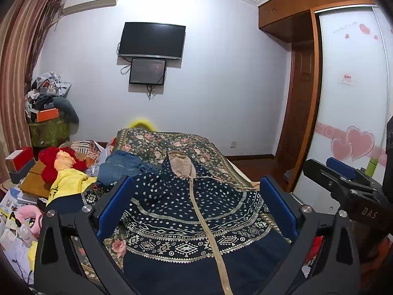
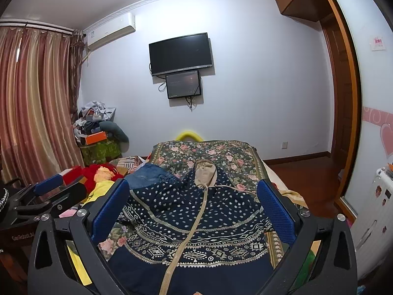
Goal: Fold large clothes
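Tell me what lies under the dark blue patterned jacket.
The dark blue patterned jacket lies on a floral bedspread, visible around its edges. Anything beneath the jacket's middle is covered.

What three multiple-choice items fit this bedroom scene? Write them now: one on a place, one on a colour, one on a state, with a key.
1. Where does the folded pair of jeans lie?
A. left of the hooded jacket
B. on the wardrobe
C. under the television

2. What colour is the jacket's hood lining?
A. red
B. beige
C. green

3. How do the jaws of the left gripper and the right gripper stand?
A. both shut on the jacket
B. one open, one shut
C. both open, holding nothing

Key:
1 A, the denim sits by the jacket's left shoulder on the floral bedspread.
2 B, the hood's inside shows tan beige against the navy patterned cloth.
3 C, each wrist view shows wide-spread blue pads with the jacket lying flat between them, ungripped.
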### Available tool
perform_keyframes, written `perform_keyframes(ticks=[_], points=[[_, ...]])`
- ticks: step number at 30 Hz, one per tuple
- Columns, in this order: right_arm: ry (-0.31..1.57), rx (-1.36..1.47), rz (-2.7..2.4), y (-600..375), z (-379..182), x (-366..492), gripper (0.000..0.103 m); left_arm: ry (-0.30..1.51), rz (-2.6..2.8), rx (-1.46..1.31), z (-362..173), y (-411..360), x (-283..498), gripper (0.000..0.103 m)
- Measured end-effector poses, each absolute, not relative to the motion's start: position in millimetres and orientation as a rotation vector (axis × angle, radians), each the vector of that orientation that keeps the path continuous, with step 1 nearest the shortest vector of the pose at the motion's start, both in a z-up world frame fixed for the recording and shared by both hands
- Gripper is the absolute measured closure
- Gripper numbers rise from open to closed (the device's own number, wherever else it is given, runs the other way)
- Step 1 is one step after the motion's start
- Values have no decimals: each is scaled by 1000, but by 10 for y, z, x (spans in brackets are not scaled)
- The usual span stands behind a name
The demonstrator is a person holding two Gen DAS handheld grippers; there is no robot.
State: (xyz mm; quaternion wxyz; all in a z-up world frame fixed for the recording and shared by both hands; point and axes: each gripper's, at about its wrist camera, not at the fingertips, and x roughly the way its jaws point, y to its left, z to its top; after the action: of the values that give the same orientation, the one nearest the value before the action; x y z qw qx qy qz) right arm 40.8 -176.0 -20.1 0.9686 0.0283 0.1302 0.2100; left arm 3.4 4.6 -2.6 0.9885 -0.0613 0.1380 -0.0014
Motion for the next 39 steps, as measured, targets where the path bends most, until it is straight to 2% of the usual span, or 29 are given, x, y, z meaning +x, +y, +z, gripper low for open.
perform_keyframes(ticks=[39], points=[[282, 75, 415, -1812, -201, 450, 0, 290, 5, -128, -47, 46, 98, 0]])
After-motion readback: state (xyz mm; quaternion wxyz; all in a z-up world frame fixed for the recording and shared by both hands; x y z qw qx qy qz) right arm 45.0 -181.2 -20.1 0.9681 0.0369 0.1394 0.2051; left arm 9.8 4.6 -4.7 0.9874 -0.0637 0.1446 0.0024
